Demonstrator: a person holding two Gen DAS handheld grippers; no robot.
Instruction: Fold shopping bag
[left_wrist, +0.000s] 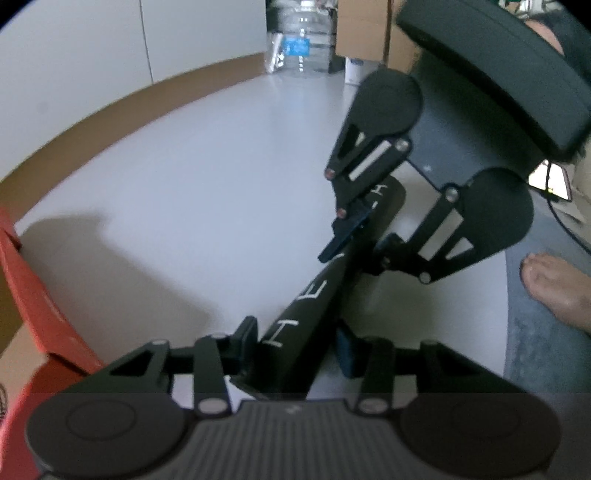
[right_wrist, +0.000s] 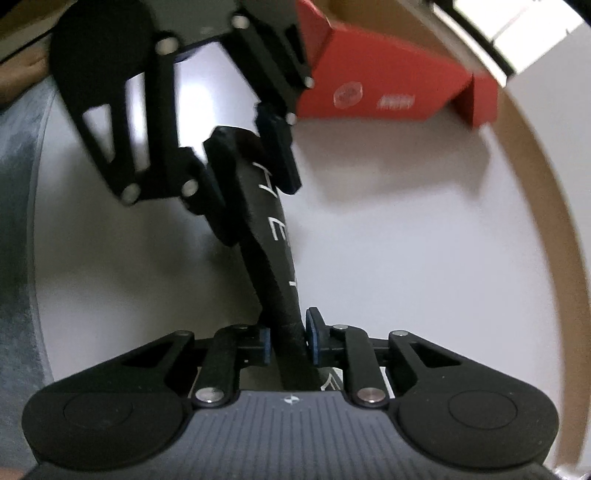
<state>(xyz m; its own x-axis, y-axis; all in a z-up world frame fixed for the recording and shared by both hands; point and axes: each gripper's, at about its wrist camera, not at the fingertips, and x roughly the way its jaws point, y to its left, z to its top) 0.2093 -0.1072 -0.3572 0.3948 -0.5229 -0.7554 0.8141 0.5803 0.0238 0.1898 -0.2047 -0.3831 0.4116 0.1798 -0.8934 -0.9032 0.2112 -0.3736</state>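
Note:
The shopping bag (left_wrist: 325, 280) is black with white letters, folded into a narrow strip stretched between my two grippers above a white round table (left_wrist: 192, 192). My left gripper (left_wrist: 295, 350) has its jaws around one end of the strip, with a gap on the right side. My right gripper (left_wrist: 360, 240) faces it and holds the other end. In the right wrist view the bag (right_wrist: 273, 236) runs from my right gripper (right_wrist: 290, 339), shut on it, up to the left gripper (right_wrist: 251, 162), whose jaws flank it.
A red cardboard box (left_wrist: 33, 302) stands at the table's left edge; it also shows in the right wrist view (right_wrist: 384, 88). A large water bottle (left_wrist: 301, 40) and cardboard boxes stand beyond the table. A bare foot (left_wrist: 554, 288) rests on a grey rug.

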